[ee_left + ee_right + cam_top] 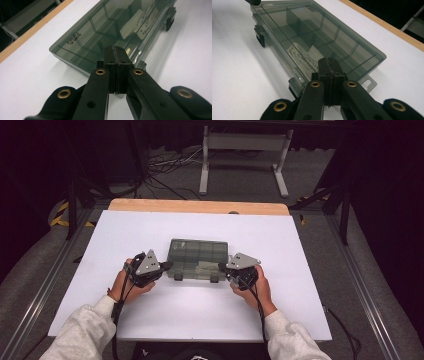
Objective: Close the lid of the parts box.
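White board covers the table, and a smoky clear compartment box lies shut near its middle. Nearest the person, the left gripper sits at the box's left end and the right gripper at its right end, each with jaws pressed together on nothing. Beyond the box runs the table's wooden edge.

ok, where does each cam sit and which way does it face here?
High view: above the person's side, facing forward and down on the white table; shows sleeves, left gripper, right gripper.
Left gripper view: rides the left gripper, looking along shut jaws at the box's left end.
Right gripper view: same on the right gripper, right end.
Shared: smoky compartment box.
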Tool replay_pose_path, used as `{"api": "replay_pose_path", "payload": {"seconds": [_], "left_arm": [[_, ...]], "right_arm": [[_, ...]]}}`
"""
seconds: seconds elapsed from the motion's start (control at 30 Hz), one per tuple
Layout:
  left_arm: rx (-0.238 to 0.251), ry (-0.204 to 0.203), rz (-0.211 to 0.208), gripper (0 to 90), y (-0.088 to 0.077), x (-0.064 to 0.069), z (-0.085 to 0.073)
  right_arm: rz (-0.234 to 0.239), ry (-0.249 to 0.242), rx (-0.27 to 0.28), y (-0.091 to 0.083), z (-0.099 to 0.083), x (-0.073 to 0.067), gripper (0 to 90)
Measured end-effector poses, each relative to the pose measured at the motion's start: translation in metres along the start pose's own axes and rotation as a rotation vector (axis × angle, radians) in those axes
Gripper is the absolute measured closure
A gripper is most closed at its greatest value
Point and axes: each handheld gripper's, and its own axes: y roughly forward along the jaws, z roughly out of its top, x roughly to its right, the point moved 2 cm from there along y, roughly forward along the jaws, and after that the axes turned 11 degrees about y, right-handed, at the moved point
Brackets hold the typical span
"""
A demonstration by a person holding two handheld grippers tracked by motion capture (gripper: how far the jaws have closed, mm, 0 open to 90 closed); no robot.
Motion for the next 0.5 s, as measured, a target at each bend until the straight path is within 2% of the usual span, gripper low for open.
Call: {"api": "replay_pose_path", "payload": {"seconds": [0.17, 0.5], "left_arm": [[-0.007, 0.006, -0.011, 89.6, 0.0037, 0.0030, -0.0026], [0.010, -0.025, -0.017, 89.8, 0.0050, 0.0048, -0.0054]], "right_arm": [[0.002, -0.015, -0.010, 0.0000, -0.0037, -0.0038, 90.0], [0.007, -0.013, -0.005, 0.0008, -0.0087, -0.0077, 90.0]]}}
